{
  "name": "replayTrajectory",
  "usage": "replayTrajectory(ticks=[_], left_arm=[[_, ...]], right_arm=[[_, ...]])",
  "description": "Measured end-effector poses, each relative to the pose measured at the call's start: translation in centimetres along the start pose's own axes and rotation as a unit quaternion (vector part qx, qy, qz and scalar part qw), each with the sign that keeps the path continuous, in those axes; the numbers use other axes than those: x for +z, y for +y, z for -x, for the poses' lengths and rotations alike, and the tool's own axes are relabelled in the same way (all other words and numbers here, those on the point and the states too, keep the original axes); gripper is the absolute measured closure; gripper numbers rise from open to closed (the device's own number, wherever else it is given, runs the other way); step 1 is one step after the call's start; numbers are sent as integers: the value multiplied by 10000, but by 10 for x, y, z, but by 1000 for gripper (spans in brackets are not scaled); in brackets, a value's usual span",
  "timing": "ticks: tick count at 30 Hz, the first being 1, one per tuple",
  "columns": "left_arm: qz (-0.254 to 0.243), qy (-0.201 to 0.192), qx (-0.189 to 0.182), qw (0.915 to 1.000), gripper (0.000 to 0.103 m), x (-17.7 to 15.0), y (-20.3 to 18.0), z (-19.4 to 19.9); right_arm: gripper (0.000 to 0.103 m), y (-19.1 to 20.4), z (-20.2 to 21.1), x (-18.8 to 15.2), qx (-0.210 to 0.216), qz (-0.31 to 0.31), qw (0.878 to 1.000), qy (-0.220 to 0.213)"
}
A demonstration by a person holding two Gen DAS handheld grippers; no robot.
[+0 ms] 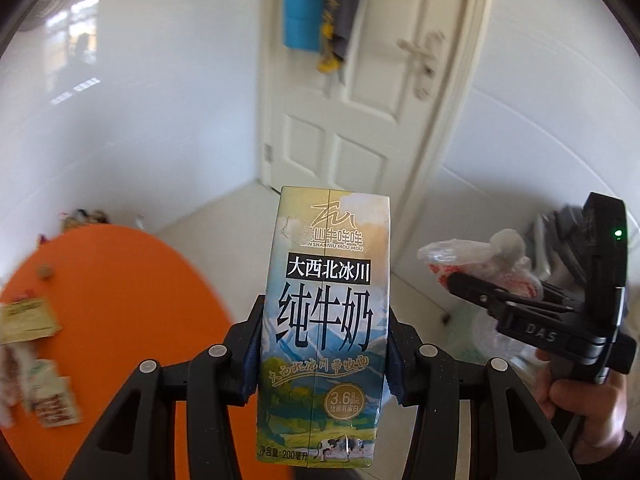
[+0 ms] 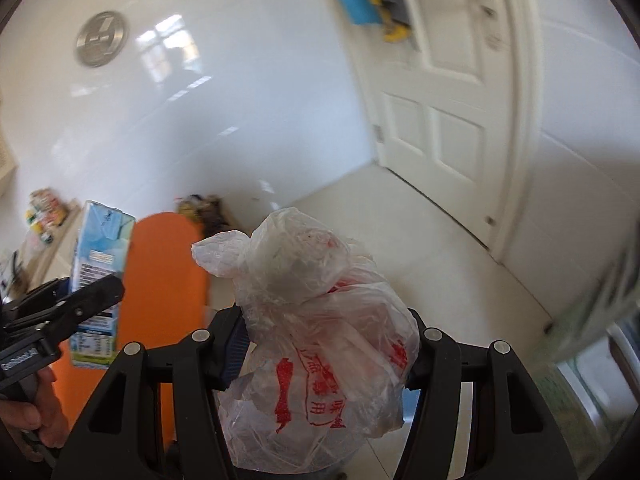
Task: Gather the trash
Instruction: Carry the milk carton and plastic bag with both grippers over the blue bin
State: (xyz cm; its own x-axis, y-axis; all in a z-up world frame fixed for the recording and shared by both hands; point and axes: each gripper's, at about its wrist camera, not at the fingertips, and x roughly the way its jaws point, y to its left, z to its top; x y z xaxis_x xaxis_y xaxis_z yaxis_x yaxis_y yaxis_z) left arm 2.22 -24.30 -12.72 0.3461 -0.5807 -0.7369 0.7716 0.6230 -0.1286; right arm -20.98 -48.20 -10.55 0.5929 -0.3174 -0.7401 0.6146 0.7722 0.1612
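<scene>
White tiled room, door (image 1: 360, 92) ahead, orange table (image 1: 120, 300) at left. I have left gripper (image 1: 324, 344) clamped on milk carton (image 1: 326, 320), right gripper (image 2: 324, 352) clamped on knotted plastic bag (image 2: 320, 340); both lifted clear of table. Wrappers (image 1: 36, 348) left on table, my guess more trips needed. No bin in view.

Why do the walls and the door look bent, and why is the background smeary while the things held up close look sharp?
Left wrist view: the fisheye lens bows the white panelled door, while the printed milk carton in the left tool stays crisp. Right wrist view: motion smears the door and the wall, with window glare on the glossy tiles; the clear plastic bag with red print stays sharp.
</scene>
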Motion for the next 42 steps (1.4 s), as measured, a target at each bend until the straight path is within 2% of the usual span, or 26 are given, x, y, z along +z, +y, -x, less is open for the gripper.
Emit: replayTrajectory(ticks=[3,8,12,14,17,22,23,24,25,26,28,30,31,32,34,36,38,42], left_arm=[[-130,623,-372,9973,57,-18,-20,-39],[-155,1613,-565,9852,57,-64,-41,-98],[84,2297,-552,9717,57,-104,-39,-137],[182,2540,-516,9657,57,-115,-43,-156],[425,2880,-651,9545,57,-137,-36,-172],[516,3040,-734,9484,54,-156,-29,-182],[460,3056,-688,9486,51,-158,-28,-184],[388,3057,-606,9494,37,-164,-27,-181],[314,3017,-456,9518,29,-170,-26,-175],[273,2968,-345,9539,26,-174,-25,-173],[293,2947,-269,9548,20,-171,-22,-183],[268,2950,-187,9549,18,-181,-18,-174],[236,2935,-115,9556,18,-170,-16,-178],[187,2900,-19,9568,18,-175,-14,-170],[140,2842,86,9586,18,-168,-20,-179],[90,2720,211,9620,18,-172,-19,-162],[38,2572,298,9659,17,-137,-23,-188],[-65,2291,419,9725,16,-125,-17,-165]], right_arm=[[44,-50,-24,-17,-290,-419,9981,344],[44,-114,-79,-46,-441,-987,9893,982],[44,-143,-125,-57,-394,-1299,9813,1365],[44,-155,-145,-64,-330,-1441,9777,1492],[44,-168,-179,-69,-329,-1638,9705,1737],[41,-184,-215,-72,-345,-1949,9605,1956],[38,-187,-220,-73,-355,-2001,9585,2002],[36,-190,-224,-74,-358,-2055,9566,2036],[31,-190,-223,-77,-380,-2108,9554,2033],[22,-189,-221,-81,-404,-2158,9545,2017],[13,-192,-222,-81,-469,-2226,9531,1995],[8,-192,-222,-81,-488,-2262,9524,1986],[6,-191,-221,-82,-510,-2261,9523,1986],[3,-190,-221,-82,-555,-2250,9524,1981],[0,-190,-218,-82,-590,-2262,9529,1931],[0,-187,-209,-81,-659,-2295,9530,1862],[0,-186,-201,-78,-689,-2307,9540,1786],[0,-175,-171,-69,-755,-2259,9586,1560]])
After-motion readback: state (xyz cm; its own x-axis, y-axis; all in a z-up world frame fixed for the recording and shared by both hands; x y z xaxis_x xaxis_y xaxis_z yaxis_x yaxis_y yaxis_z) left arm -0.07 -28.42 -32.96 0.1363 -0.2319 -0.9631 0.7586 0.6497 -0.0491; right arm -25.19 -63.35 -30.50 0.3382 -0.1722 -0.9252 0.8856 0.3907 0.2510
